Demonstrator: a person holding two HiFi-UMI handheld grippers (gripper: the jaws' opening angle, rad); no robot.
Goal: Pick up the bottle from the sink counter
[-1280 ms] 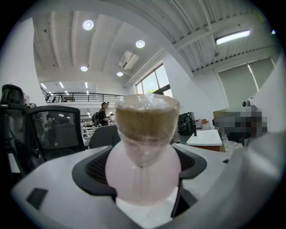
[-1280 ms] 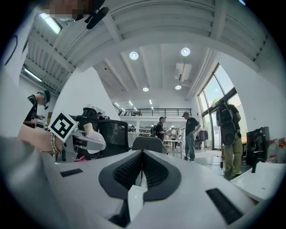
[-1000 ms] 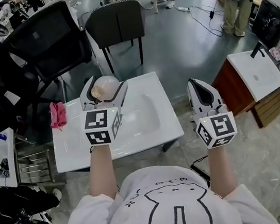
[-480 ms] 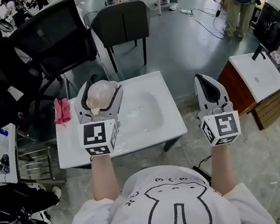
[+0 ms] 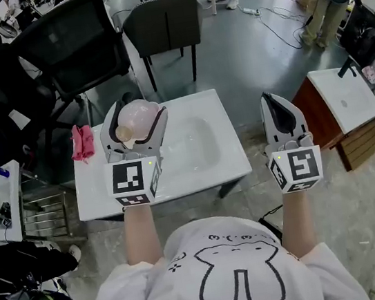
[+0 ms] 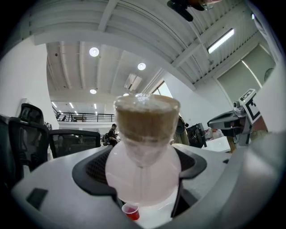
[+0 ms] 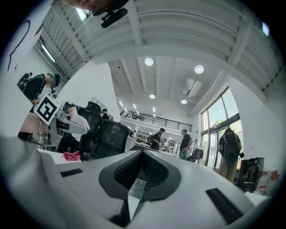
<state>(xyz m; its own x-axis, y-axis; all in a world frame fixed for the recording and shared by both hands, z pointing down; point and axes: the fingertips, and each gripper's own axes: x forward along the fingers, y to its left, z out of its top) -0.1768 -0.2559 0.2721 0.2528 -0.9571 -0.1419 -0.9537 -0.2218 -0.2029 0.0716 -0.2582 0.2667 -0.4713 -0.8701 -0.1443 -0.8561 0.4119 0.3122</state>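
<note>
A pale pink translucent bottle (image 5: 142,119) with a tan cap (image 5: 123,132) lies tilted between the jaws of my left gripper (image 5: 136,111), held above the left part of the white sink counter (image 5: 201,173). In the left gripper view the bottle (image 6: 143,167) fills the gap, cap (image 6: 146,117) pointing at the camera, with the left gripper (image 6: 141,156) shut on its body. My right gripper (image 5: 277,106) hangs off the counter's right edge, jaws together and empty. The right gripper view shows the right gripper (image 7: 142,154) closed on nothing.
A pink cloth (image 5: 80,142) lies at the counter's left edge. A small red cup (image 6: 130,211) shows below the bottle. Black chairs (image 5: 67,45) (image 5: 163,22) stand behind the counter. Another white sink top on a wooden cabinet (image 5: 344,98) is at the right. People stand far back.
The left gripper keeps its hold on the bottle and has shifted only slightly over the counter. The right gripper stays shut beside the counter.
</note>
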